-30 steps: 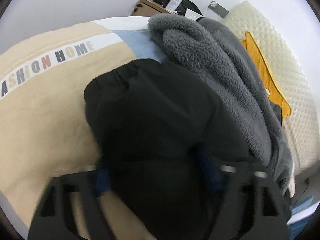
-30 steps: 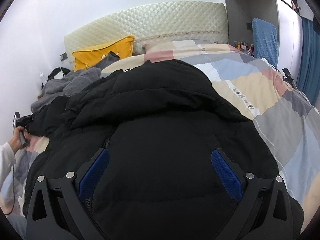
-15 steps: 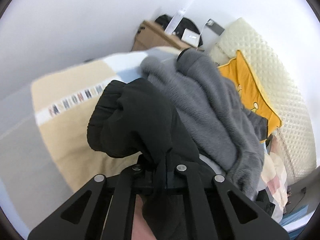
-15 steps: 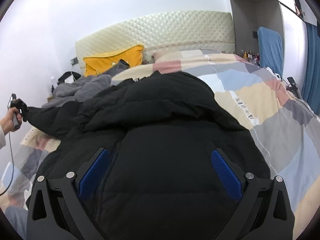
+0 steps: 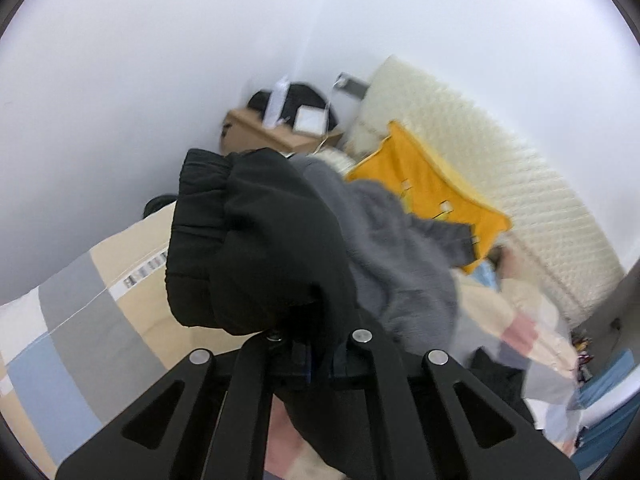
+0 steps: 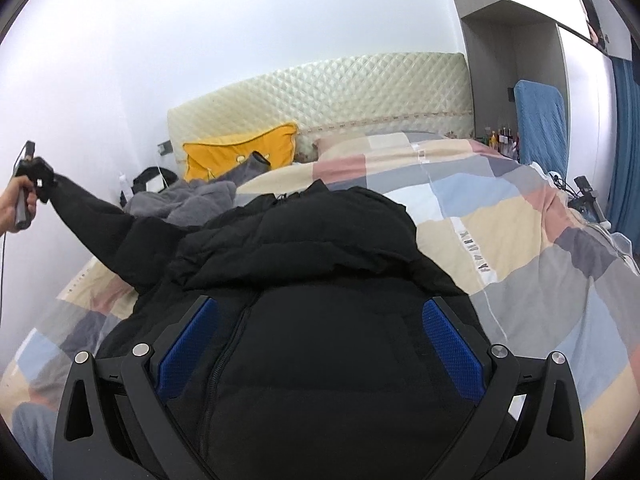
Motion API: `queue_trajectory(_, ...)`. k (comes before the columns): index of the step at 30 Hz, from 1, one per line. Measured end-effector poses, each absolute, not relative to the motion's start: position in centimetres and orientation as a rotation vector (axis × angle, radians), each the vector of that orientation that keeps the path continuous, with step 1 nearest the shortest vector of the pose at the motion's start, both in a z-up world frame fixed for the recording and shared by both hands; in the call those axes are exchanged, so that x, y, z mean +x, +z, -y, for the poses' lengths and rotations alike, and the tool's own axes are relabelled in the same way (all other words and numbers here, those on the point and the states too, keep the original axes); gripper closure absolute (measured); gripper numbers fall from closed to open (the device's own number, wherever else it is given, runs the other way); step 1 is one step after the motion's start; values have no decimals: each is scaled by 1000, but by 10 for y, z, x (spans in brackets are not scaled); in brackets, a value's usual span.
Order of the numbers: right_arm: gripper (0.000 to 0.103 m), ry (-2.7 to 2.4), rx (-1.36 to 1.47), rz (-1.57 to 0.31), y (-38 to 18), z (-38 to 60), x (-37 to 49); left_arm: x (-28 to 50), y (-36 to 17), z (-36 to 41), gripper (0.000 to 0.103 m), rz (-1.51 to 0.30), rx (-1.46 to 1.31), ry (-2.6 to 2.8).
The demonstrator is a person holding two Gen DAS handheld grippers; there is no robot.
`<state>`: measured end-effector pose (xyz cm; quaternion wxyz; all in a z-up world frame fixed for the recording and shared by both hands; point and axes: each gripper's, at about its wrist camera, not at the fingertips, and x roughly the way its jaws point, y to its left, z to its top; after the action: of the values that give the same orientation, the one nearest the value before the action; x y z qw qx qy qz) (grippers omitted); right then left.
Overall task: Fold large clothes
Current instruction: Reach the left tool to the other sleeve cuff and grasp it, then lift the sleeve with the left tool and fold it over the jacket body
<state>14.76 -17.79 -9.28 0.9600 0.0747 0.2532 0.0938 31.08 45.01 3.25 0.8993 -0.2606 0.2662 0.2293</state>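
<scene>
A black puffer jacket (image 6: pixel 328 264) lies on the patchwork bed cover (image 6: pixel 520 240), front up, with its zip running toward me. My right gripper (image 6: pixel 320 344) hangs open just above its chest, blue pads (image 6: pixel 452 344) wide apart with nothing pinched. My left gripper (image 5: pixel 308 356) is shut on the jacket's sleeve (image 5: pixel 256 248) near the cuff. In the right wrist view that sleeve (image 6: pixel 100 224) stretches up and left to the left gripper (image 6: pixel 36 180), held by a hand (image 6: pixel 16 200) well above the bed.
A grey fleece garment (image 5: pixel 396 256) is heaped beside the jacket, with a yellow pillow (image 6: pixel 240 156) against the quilted headboard (image 6: pixel 340 92). A wooden nightstand (image 5: pixel 276 136) stands in the corner. A blue chair (image 6: pixel 540 120) and bottles are at the far right.
The left gripper closed on the sleeve and lifted it high off the bed, pulling it out straight to the left. The right gripper rose slightly and stayed open over the jacket.
</scene>
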Motion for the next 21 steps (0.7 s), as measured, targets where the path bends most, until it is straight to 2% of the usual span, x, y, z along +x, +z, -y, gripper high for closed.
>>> queue_trajectory(6,0,197,160,-479,-83,197,137,310,75,-386,99,-496,-467,423)
queue_trajectory(11,0,223,133,-444,-74,206,133,323,102,-322,99,-519,-311,414)
queue_trajectory(21,0,248,157,-415,-70,230,128,334,127,-211,99,-493,-178,282)
